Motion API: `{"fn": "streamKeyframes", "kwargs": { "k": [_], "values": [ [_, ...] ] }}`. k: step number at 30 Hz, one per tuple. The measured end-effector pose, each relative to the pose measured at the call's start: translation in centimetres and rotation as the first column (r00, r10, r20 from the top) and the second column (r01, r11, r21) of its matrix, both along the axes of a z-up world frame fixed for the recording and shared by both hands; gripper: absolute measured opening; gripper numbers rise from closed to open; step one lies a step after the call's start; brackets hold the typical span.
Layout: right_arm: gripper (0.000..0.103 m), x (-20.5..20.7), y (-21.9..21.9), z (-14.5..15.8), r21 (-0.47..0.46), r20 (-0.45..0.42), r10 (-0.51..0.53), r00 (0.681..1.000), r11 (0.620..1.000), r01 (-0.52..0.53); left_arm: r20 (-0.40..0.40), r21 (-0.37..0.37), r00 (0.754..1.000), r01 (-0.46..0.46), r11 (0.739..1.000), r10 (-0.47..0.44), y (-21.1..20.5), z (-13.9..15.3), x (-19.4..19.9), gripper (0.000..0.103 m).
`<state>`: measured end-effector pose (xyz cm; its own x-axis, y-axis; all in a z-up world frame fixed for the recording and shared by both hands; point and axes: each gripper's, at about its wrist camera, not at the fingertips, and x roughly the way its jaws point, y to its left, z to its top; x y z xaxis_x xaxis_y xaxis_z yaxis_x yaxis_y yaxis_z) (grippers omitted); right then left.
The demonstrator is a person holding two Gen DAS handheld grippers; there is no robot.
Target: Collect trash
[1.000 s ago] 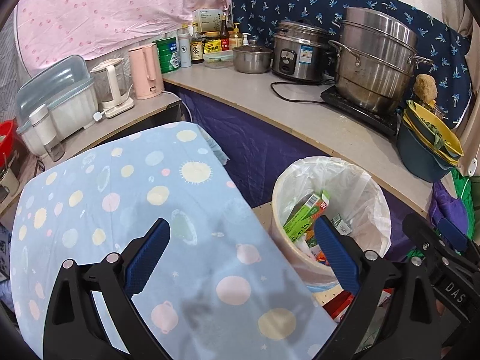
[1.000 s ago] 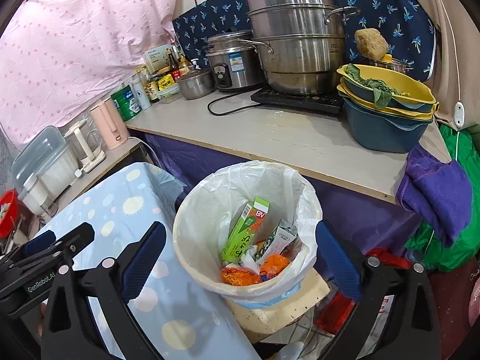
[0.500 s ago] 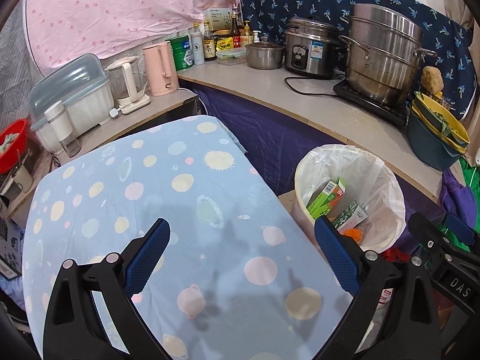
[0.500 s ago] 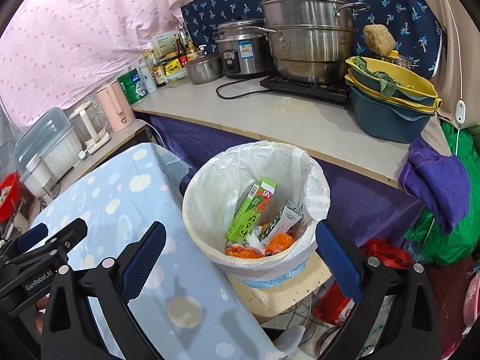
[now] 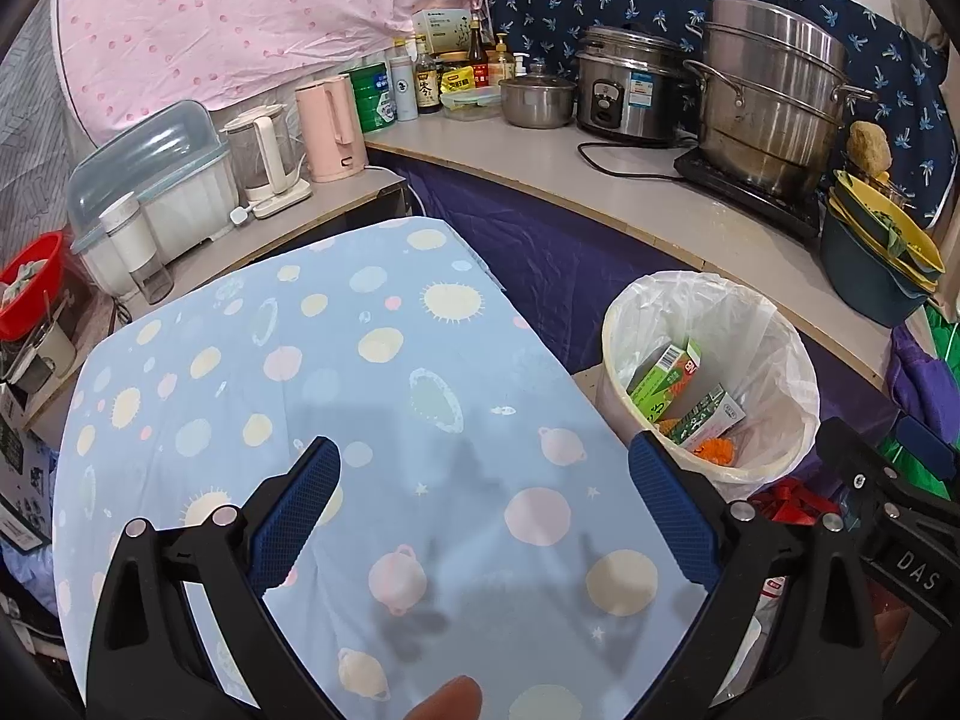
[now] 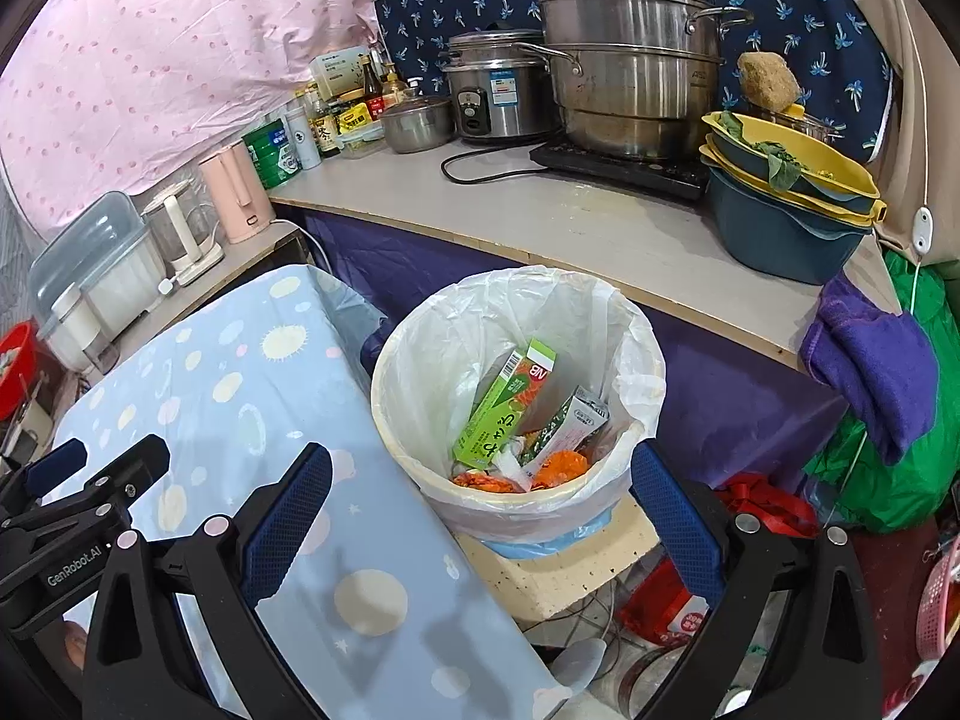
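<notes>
Now we have both hand-held grippers, left and right, gaping and empty. The trash sits in the lined bin, centre frame: a green carton, light and crushable, which we would pinch across its flat faces.

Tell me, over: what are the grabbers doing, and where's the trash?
Left gripper open, empty. Right gripper open, empty. Trash in bin beside table. Nothing blocking.
</notes>
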<state>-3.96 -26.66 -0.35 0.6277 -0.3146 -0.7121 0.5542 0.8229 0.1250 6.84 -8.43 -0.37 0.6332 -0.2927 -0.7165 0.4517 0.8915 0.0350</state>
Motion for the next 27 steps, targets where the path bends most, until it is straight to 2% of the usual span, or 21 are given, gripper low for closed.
{"fn": "streamKeyframes", "kwargs": {
  "k": [27],
  "values": [
    [0.096, 1.9, -1.7, -0.4, -0.002, -0.034, 0.010, 0.999, 1.000, -0.011, -0.041, 0.009, 0.999, -0.030, 1.000, 0.030, -1.3, -0.8, 1.6, 0.093]
  ]
}}
